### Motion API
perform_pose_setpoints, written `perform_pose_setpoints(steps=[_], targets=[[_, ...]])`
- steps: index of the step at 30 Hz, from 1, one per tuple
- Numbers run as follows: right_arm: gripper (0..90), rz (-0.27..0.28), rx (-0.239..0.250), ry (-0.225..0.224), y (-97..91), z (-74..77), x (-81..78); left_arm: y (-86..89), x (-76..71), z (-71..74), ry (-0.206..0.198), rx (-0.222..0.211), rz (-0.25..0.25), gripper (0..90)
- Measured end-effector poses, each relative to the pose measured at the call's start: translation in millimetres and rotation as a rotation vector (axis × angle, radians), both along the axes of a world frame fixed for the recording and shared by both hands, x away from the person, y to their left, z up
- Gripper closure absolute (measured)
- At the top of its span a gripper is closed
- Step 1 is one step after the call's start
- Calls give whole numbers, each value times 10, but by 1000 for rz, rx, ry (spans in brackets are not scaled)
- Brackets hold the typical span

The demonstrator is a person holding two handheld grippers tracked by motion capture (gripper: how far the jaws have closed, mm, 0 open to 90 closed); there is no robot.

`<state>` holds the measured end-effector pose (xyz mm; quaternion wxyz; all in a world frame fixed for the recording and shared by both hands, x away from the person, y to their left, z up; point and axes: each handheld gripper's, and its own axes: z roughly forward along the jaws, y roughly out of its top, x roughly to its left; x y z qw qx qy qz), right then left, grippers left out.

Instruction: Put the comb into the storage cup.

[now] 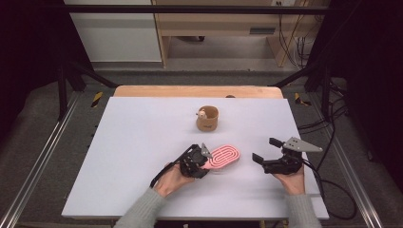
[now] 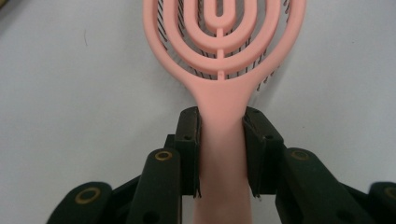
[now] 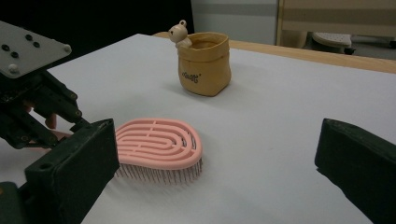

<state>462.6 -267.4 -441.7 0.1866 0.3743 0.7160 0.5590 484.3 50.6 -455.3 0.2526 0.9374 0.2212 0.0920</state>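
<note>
Left gripper view: fingers (image 2: 221,154) clenched on the pink hairbrush (image 2: 223,60) handle (right gripper (image 1: 267,151) fingers spread, empty).

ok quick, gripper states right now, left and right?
Left gripper: shut on the handle of the pink hairbrush, which lies bristles-down on the table.
Right gripper: open, nothing between its jaws, apart from the brush.

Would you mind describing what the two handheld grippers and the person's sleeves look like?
Both the left gripper and the right gripper are black, with blocky jaws and brass-ringed pivot holes. A grey three-cornered plate with small screws tops the right one, and a black cable trails from it. The sleeves are grey-green knit.
</note>
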Motion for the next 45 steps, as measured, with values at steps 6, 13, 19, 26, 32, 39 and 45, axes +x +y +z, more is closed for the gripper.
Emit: perform_pose_setpoints(steps=[6,13,19,26,32,39,45], targets=[[1,1,-1,-1,-1,0,0,12,-8,10,-7,-32,2,697],[1,1,-2,-2,-3,1,0,58,-36,73,-42,-67,12,699],[1,3,3,-3,-3,5,-2,103,-77,137,-76,-104,22,698],[2,6,10,0,5,14,-8,165,-140,194,-131,-152,45,698],[2,11,13,0,19,25,-11,236,-175,241,-162,-217,75,699],[2,15,14,0,33,37,-15,292,-214,275,-177,-273,95,699],[2,15,16,-3,37,44,-17,318,-241,275,-188,-300,119,699]])
